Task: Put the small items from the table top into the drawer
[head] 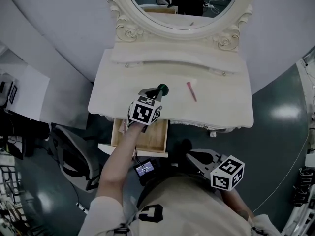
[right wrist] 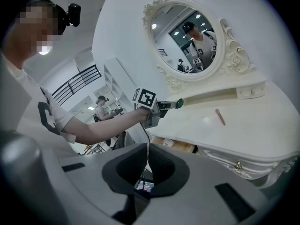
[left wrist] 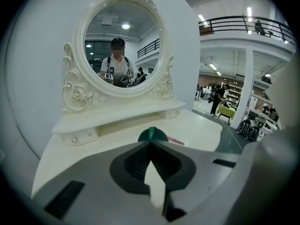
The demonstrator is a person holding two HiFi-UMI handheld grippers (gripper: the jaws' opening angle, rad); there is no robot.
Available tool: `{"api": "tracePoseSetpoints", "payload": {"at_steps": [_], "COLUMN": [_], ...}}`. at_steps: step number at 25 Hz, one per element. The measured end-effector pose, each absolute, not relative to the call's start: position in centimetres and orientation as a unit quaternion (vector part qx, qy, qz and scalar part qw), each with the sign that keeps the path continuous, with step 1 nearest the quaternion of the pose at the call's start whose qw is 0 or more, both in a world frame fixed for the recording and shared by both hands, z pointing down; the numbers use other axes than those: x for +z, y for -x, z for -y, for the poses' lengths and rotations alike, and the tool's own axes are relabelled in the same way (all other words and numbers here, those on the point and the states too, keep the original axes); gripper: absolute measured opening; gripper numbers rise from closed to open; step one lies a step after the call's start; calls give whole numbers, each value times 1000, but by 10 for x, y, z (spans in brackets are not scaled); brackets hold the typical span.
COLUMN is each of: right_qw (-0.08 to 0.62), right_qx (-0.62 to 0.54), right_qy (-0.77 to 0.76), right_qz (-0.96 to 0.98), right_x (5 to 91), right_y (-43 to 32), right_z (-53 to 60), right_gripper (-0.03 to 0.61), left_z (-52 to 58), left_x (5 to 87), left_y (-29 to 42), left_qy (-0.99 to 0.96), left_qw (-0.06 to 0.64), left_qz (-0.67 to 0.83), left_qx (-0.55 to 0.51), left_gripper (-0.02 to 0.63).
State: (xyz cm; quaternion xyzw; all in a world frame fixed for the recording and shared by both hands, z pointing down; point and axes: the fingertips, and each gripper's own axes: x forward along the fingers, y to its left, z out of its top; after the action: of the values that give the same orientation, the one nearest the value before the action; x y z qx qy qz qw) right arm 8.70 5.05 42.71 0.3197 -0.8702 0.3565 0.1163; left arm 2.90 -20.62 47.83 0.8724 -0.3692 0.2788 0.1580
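**Green item pinched by the left gripper, open drawer just below**

The small green item [head: 162, 89] sits clamped at the tips of the left gripper [head: 157, 92], whose jaws are closed narrow on it. It hangs above the near left part of the table [head: 221, 107], just on the far side of the open drawer [head: 156, 137]. A pink stick [head: 191, 91] lies flat on the table to the right, apart from the green item. The right gripper [head: 190, 155] is closed and empty, held back near the person's body. The step in hand looks like carrying the green item to the drawer. The next move calls for drawing it nearer over the drawer, lowering it and parting the jaws. The pink stick is left to fetch.
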Motion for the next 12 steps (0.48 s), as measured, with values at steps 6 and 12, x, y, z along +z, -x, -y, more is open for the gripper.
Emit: {"api": "tracePoseSetpoints", "payload": {"at_steps": [6, 12], "right_qw": [122, 131], "right_qx": [345, 336], "right_qy": [-310, -297], "right_qz": [877, 884], "right_x": [423, 421], "right_y": [-72, -56], "right_z": [-54, -58], "right_gripper": [29, 29], "left_z": [197, 186], "left_x": [470, 467], "left_y": [-5, 20], "left_qy": [-870, -866], "left_qw": [156, 159], "left_qz": [381, 397], "left_qx": [271, 259], "left_gripper": [57, 57]}}
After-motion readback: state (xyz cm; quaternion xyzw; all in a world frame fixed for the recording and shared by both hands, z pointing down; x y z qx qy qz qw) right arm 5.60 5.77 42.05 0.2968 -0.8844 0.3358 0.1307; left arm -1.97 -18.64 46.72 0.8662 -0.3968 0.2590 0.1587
